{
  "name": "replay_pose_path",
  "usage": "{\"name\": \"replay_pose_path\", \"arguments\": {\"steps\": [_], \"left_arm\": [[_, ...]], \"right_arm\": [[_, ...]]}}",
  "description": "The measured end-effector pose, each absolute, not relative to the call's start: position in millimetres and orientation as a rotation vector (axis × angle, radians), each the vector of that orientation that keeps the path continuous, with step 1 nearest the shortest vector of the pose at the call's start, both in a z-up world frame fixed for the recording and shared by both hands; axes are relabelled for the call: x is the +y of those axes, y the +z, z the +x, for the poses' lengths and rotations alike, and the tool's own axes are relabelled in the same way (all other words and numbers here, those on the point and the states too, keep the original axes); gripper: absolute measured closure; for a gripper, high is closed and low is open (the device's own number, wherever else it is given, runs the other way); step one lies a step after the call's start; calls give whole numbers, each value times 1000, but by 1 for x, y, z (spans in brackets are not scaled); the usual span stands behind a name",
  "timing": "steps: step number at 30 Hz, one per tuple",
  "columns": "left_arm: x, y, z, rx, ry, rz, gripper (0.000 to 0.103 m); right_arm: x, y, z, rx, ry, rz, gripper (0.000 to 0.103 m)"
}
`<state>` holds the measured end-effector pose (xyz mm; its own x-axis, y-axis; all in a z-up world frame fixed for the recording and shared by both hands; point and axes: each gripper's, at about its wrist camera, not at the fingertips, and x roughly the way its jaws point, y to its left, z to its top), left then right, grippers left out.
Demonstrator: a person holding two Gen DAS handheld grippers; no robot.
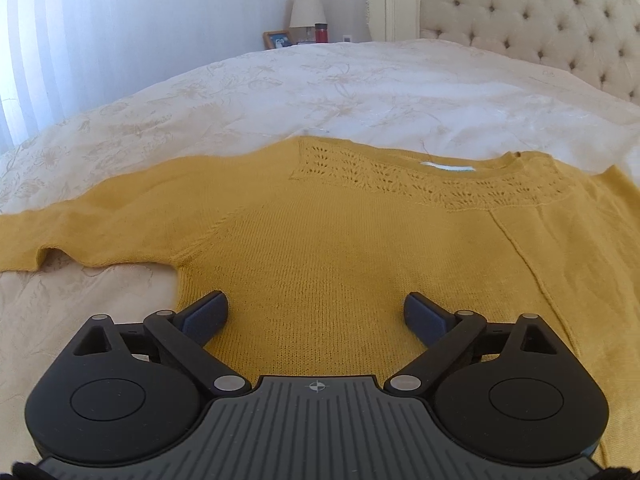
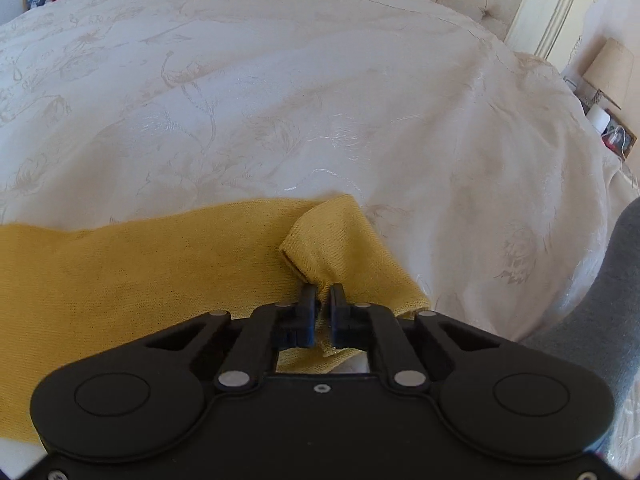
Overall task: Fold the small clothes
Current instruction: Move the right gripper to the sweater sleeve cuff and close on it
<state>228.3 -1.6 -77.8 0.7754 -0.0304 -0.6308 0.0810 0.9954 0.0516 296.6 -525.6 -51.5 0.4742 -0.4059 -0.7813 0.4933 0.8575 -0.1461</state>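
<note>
Your left gripper (image 1: pixel 316 314) hovers low over a mustard-yellow knit sweater (image 1: pixel 340 248) spread flat on a bed, its two dark-padded fingers (image 1: pixel 208 314) standing wide apart with nothing but the sweater's body between them. You cannot tell from the left wrist view whether the finger pads rest on the knit or hang just above it; they pinch none of it. The sweater lies with its lace-patterned neckline (image 1: pixel 460 190) toward the far side and one sleeve (image 1: pixel 80 236) stretched out to the left edge of the view, across the cream floral bedspread (image 1: pixel 320 92).

Your right gripper (image 2: pixel 322 300) is clamped tight on the end of the sweater's other sleeve (image 2: pixel 340 240). Its fingers (image 2: pixel 307 304) stand almost together, with a fold of yellow knit caught between the pads. The cuff is bunched and curled up just ahead of the fingertips, and a loose corner of the knit hangs below the jaws. The rest of that sleeve runs flat to the left across the bedspread.

A tufted headboard (image 1: pixel 540 12) stands at the far end of the bed. A lamp (image 1: pixel 306 10), a red cup (image 1: pixel 321 32) and a framed picture (image 1: pixel 277 39) sit beyond the bed's far side, near the wall.
</note>
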Motion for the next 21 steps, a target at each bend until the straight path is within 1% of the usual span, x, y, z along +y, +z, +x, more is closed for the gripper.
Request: {"name": "replay_pose_path", "arguments": {"steps": [6, 11, 14, 16, 21], "left_arm": [[34, -51, 217, 650, -86, 116, 7], [72, -44, 220, 616, -89, 117, 7], [93, -48, 223, 611, -60, 51, 8], [103, -44, 229, 646, -49, 17, 8], [123, -36, 232, 633, -10, 3, 8]], "right_arm": [[-513, -5, 279, 889, -537, 174, 91], [-489, 30, 272, 854, -525, 266, 92], [-465, 49, 274, 853, -509, 276, 92], [-442, 63, 277, 852, -481, 270, 92], [-378, 86, 289, 848, -351, 288, 92]]}}
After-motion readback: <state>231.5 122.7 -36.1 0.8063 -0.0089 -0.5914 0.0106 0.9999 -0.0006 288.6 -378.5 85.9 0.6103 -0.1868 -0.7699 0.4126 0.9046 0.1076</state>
